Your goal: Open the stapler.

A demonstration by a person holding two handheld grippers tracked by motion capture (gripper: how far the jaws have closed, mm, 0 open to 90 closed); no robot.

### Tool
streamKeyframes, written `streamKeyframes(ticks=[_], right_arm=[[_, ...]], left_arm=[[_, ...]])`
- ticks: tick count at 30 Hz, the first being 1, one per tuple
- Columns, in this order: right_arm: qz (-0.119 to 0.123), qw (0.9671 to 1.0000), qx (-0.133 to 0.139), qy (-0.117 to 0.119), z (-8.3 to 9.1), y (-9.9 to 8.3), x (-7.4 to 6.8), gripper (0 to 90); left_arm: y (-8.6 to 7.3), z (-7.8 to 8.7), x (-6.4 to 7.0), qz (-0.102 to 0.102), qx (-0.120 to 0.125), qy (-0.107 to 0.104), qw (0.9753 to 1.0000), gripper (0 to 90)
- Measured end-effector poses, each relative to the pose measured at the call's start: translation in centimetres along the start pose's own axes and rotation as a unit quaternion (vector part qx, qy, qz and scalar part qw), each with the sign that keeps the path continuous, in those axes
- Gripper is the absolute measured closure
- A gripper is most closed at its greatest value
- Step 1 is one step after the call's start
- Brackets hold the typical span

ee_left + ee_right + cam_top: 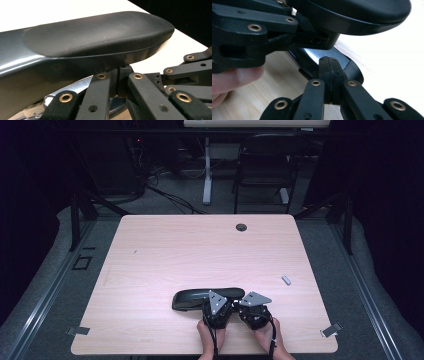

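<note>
Counting one stapler (200, 298), two hand-held grippers.

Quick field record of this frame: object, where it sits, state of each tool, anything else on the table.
object: long black case, lid raised in both gripper views
location: near edge of the wooden table, lying left to right
left tool: jaws together, tips under the raised lid's edge; whether they pinch anything cannot be told
right tool: jaws together, tips against the glossy lower part of the case
hands: both at the near table edge, side by side
other items: small grey piece to the right; dark grommet near the far edge
</note>
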State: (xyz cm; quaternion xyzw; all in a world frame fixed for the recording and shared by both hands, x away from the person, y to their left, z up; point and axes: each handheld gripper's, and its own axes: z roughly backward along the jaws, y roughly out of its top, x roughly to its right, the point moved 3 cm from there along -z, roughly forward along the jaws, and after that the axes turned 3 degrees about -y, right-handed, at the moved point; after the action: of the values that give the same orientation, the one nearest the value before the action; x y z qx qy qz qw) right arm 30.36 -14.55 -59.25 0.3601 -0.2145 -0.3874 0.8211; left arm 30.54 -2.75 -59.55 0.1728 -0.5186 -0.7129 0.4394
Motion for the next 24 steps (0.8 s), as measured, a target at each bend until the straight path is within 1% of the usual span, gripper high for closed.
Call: streamKeyframes(ticks=[1,3,4,5,9,10,11,12,13,16,18,21,24], right_arm=[[-0.002,1.0,0.002,0.001,0.01,-0.03,0.06,90.0],[-0.006,0.9999,0.011,-0.007,0.02,-0.22,0.24,90.0],[-0.006,0.9999,0.011,-0.007,0.02,-0.22,0.24,90.0],[-0.015,0.9998,0.014,-0.004,0.03,-0.32,0.46,90.0],[-0.017,0.9997,0.019,-0.001,-0.01,-0.41,0.47,90.0],[-0.018,0.9996,0.02,-0.003,-0.01,-0.44,0.44,90.0],[-0.018,0.9996,0.023,-0.004,-0.03,-0.46,0.4,90.0],[-0.018,0.9996,0.023,-0.004,-0.03,-0.46,0.4,90.0],[-0.015,0.9995,0.027,-0.002,-0.04,-0.53,0.4,90.0],[-0.01,0.9995,0.03,-0.006,-0.08,-0.55,0.32,90.0],[-0.016,0.9994,0.031,-0.004,-0.15,-0.56,0.34,90.0],[-0.018,0.9991,0.037,-0.003,-0.27,-0.54,0.13,90.0],[-0.021,0.9991,0.037,0.001,-0.25,-0.6,0.26,90.0]], left_arm=[[0.02,-0.07,0.03,0.0,-0.002,-0.002,1.0,90.0],[0.0,-0.26,0.1,0.001,-0.002,-0.003,1.0,90.0],[0.0,-0.26,0.1,0.001,-0.002,-0.003,1.0,90.0],[0.04,-0.41,0.21,-0.001,-0.005,-0.006,1.0,90.0],[0.08,-0.59,0.48,-0.007,-0.007,-0.009,0.9999,90.0],[0.08,-0.62,0.52,-0.006,-0.005,-0.01,0.9999,90.0],[0.07,-0.69,0.59,-0.002,0.002,-0.007,1.0,90.0],[0.07,-0.69,0.59,-0.002,0.002,-0.007,1.0,90.0],[0.13,-0.77,0.54,0.001,0.002,-0.011,0.9999,90.0],[0.14,-0.85,0.56,0.007,0.003,-0.012,0.9999,90.0],[0.14,-0.83,0.55,0.007,0.004,-0.012,0.9999,90.0],[0.13,-0.78,0.57,0.009,0.007,-0.01,0.9999,90.0],[0.11,-0.71,0.57,0.01,0.01,-0.008,0.9999,90.0]])
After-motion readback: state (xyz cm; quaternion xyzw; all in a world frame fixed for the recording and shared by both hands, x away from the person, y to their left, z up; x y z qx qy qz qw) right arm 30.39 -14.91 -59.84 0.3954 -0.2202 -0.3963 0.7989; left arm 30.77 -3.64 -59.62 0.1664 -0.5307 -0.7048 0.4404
